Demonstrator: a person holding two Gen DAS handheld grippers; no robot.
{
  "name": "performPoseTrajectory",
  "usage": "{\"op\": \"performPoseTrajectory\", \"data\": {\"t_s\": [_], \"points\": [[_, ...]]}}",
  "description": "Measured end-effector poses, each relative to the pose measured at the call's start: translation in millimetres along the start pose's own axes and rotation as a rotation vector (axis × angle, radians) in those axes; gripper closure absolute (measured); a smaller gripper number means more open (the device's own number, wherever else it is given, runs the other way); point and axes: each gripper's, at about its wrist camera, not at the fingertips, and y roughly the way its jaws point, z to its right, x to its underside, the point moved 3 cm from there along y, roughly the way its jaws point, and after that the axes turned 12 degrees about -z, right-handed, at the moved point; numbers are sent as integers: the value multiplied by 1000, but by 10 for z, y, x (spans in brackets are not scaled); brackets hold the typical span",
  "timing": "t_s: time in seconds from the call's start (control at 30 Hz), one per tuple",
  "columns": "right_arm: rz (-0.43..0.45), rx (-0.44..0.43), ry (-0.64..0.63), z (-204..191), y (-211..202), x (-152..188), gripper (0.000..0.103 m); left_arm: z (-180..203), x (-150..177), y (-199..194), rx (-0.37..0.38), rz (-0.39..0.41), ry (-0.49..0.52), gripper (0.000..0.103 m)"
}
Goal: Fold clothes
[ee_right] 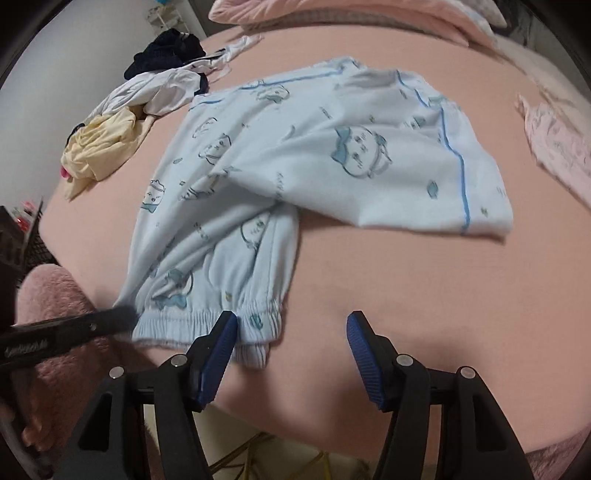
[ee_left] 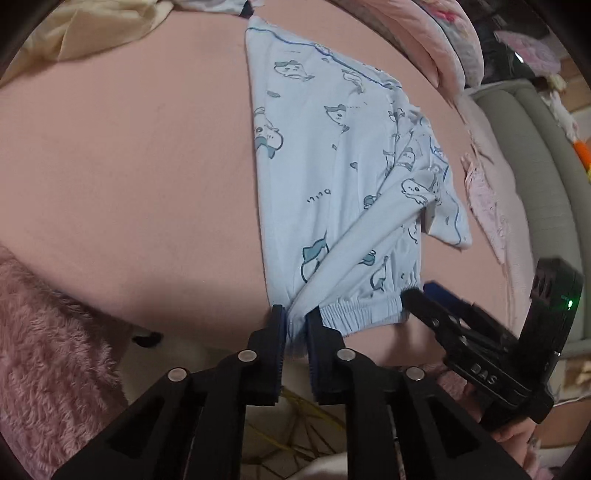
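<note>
A light blue pyjama garment (ee_left: 332,166) with cartoon prints lies spread on the pink bed sheet (ee_left: 129,166), partly folded over itself. Its elastic hem (ee_left: 365,310) faces me. My left gripper (ee_left: 295,325) is shut on the hem's left corner, and a taut crease runs up from the pads. In the right wrist view the garment (ee_right: 295,155) fills the middle and the left gripper (ee_right: 125,316) shows blurred at the hem's corner. My right gripper (ee_right: 291,325) stands open; its left finger (ee_right: 221,332) rests over the elastic hem (ee_right: 207,321), its right finger over bare sheet. It also appears as the right gripper (ee_left: 424,291) beside the hem.
A yellow garment (ee_right: 99,151), white clothes (ee_right: 155,88) and a dark item (ee_right: 166,51) lie heaped at the far left. A pink patterned garment (ee_right: 554,147) lies at the right. Pink pillows (ee_right: 332,14) sit at the back. A fluffy pink blanket (ee_left: 48,350) lies near the front edge.
</note>
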Motion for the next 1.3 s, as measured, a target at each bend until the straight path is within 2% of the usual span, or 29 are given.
{"op": "performPoseTrajectory", "data": {"t_s": [0.07,0.1,0.17,0.23,0.3,0.43,0.5,0.57,0.6,0.7,0.73,0.8,1.0,1.13,1.23,1.27,1.3], "points": [[10,-38,23,87,-108,26,43,28,-30,-134,-31,9,-5,76],[37,-53,60,205,-196,34,43,122,-43,-207,-54,41,35,75],[93,-71,153,499,-371,31,43,311,-68,-352,-101,105,115,68],[125,-48,261,880,-498,2,42,512,-96,-480,-145,164,199,67],[124,3,321,1202,-558,-55,42,838,-147,-373,-164,167,330,67],[122,64,291,1450,-674,-194,41,1475,-294,68,-162,150,505,67],[124,121,259,1538,-677,-257,41,1790,-365,317,-124,133,566,67],[137,114,275,1622,-645,-219,41,2039,-421,527,-110,117,611,67],[144,110,283,1664,-628,-198,41,2160,-454,640,-116,114,626,67],[144,-14,369,1783,-499,-111,41,2347,-471,865,-148,104,657,67],[141,-32,384,1787,-452,-92,41,2384,-465,922,-156,97,664,67],[140,-4,381,1789,-419,-65,42,2417,-438,993,-177,99,685,67],[173,-22,429,1972,-477,-74,42,2346,-480,1252,-244,70,711,67],[188,-15,464,2110,-506,-22,42,2347,-418,1248,-259,110,734,67],[192,-32,486,2159,-515,-16,42,2387,-424,1307,-299,125,744,67],[193,-32,489,2156,-515,-23,42,2415,-425,1319,-315,133,753,69],[190,-24,474,2130,-508,-39,42,2437,-439,1328,-323,140,752,74]]}}
